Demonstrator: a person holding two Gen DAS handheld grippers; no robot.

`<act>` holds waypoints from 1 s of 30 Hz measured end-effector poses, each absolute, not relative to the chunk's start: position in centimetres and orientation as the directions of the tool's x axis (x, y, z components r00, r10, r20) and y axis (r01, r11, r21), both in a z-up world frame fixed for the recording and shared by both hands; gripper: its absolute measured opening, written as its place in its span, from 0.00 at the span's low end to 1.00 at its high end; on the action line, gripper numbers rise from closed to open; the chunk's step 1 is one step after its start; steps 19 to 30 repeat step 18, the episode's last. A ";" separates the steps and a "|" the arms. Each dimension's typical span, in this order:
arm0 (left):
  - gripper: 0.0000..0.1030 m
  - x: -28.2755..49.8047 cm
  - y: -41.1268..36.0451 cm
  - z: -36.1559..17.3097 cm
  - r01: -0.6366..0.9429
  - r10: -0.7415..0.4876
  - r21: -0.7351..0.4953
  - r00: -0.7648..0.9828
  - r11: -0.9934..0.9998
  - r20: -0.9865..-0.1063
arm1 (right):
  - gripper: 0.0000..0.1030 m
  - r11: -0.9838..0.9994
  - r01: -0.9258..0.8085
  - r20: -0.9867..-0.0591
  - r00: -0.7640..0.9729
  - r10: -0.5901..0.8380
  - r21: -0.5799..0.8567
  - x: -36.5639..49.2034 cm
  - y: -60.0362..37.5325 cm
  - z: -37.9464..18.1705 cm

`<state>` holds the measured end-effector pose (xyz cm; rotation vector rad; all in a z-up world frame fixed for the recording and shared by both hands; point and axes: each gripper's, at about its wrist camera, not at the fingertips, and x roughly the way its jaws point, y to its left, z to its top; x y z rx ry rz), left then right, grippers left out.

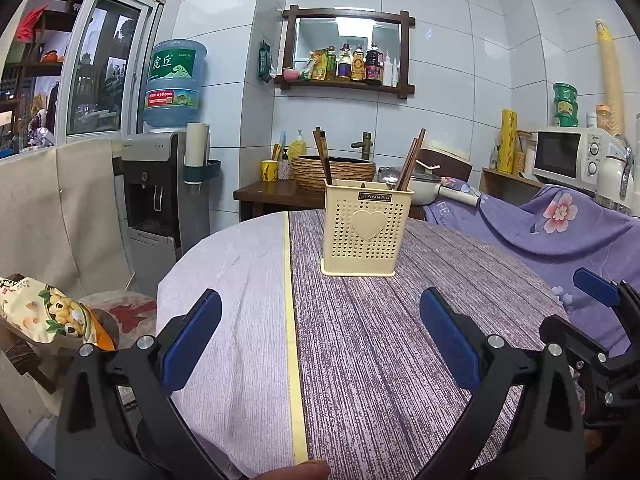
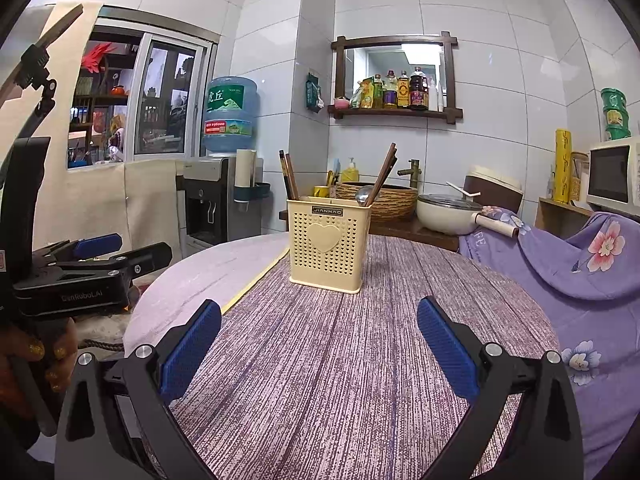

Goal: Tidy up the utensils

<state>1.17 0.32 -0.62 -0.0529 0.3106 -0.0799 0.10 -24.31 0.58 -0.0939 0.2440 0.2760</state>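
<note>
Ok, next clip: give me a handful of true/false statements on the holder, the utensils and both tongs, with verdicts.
1. The cream utensil holder stands upright on the round table. True.
2. The left tongs grip a pair of chopsticks. False: their jaws are spread wide with nothing between them.
3. Dark chopsticks stand in the holder, some at its left side and some at its right. True.
4. The right tongs are shut. False: they are open and hold nothing.
5. A metal spoon lies on the table beside the holder. False: its bowl sticks up out of the holder.
</note>
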 end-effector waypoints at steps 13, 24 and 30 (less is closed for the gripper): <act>0.94 1.3 0.2 -0.9 0.061 -0.076 -0.055 0.945 0.997 -0.317 | 0.94 0.959 -0.278 -0.267 0.929 0.256 -0.048 0.4 -24.6 0.4; 0.94 1.3 0.3 -0.9 0.056 -0.068 -0.047 0.946 0.997 -0.316 | 0.94 0.960 -0.278 -0.269 0.928 0.257 -0.042 0.4 -24.7 0.4; 0.94 1.3 0.3 -0.9 0.056 -0.068 -0.047 0.946 0.997 -0.316 | 0.94 0.960 -0.278 -0.269 0.928 0.257 -0.042 0.4 -24.7 0.4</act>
